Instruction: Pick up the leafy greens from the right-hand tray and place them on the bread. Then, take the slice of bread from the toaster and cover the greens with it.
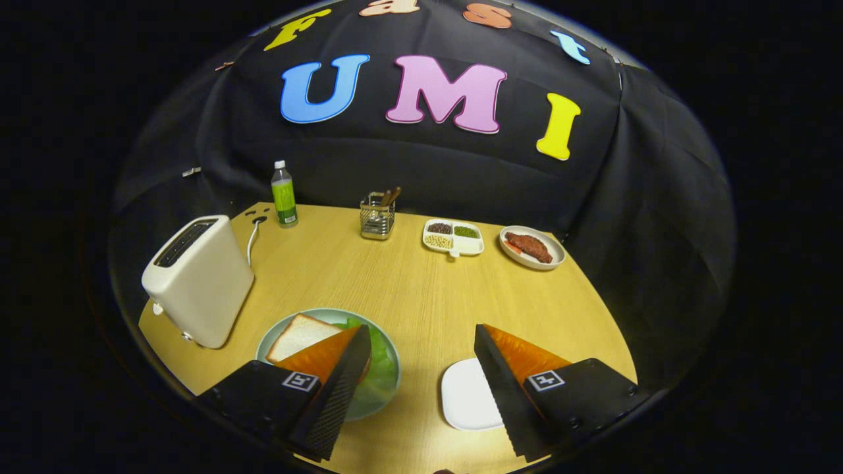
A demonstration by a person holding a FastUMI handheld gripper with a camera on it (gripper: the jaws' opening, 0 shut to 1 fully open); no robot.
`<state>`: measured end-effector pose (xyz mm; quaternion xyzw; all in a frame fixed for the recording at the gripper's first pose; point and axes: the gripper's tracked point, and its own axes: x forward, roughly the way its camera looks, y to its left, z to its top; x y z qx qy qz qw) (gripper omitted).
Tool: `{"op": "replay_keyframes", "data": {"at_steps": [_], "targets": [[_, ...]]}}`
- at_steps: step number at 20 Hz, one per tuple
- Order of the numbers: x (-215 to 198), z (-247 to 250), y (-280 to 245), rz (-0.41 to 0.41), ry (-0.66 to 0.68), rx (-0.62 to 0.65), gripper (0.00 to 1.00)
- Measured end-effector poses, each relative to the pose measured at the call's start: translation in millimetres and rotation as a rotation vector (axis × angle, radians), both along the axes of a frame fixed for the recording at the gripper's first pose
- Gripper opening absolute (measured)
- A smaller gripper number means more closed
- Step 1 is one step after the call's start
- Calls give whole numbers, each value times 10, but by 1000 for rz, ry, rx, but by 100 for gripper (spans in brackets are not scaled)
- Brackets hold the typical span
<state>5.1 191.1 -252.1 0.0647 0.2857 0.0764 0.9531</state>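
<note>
Hovering over the near edge of the wooden table point(408, 289), the gripper point(421, 339) has its fingers spread wide with nothing between them, only bare tabletop in the gap.

Near row: the left finger overlaps a pale green plate point(393, 368). On it lie the leafy greens point(382, 368), mostly under a slice of bread point(299, 336) that sits toward the plate's left-far side. The bread's crust edge runs diagonally, one corner pointing away toward the toaster side; the greens spill out to the right of it. The finger hides the plate's near-left part, so I can't tell how far the bread and greens extend there. The right finger partly covers a white tray point(464, 395), rounded corners, with nothing visible on its exposed part.

Left of the plate: a cream toaster point(197, 280), long axis running away from the gripper, slots on top. Can't tell what's in the slots.

Far row, left to right: a green bottle point(284, 195) upright, a wire utensil holder point(377, 216) with handles sticking up, a divided white dish point(454, 238) with beans or grains in three compartments, and a white plate point(532, 248) with a piece of meat.
</note>
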Motion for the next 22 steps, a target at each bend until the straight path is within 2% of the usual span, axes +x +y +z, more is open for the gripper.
{"op": "replay_keyframes", "data": {"at_steps": [8,13,17,22], "targets": [[-25,1194,-701,-19,-229,-52,98],[-201,1916,-721,-6,-372,-40,98],[-291,2174,-647,6,-406,7,98],[-366,2180,-555,27,-423,-20,98]]}}
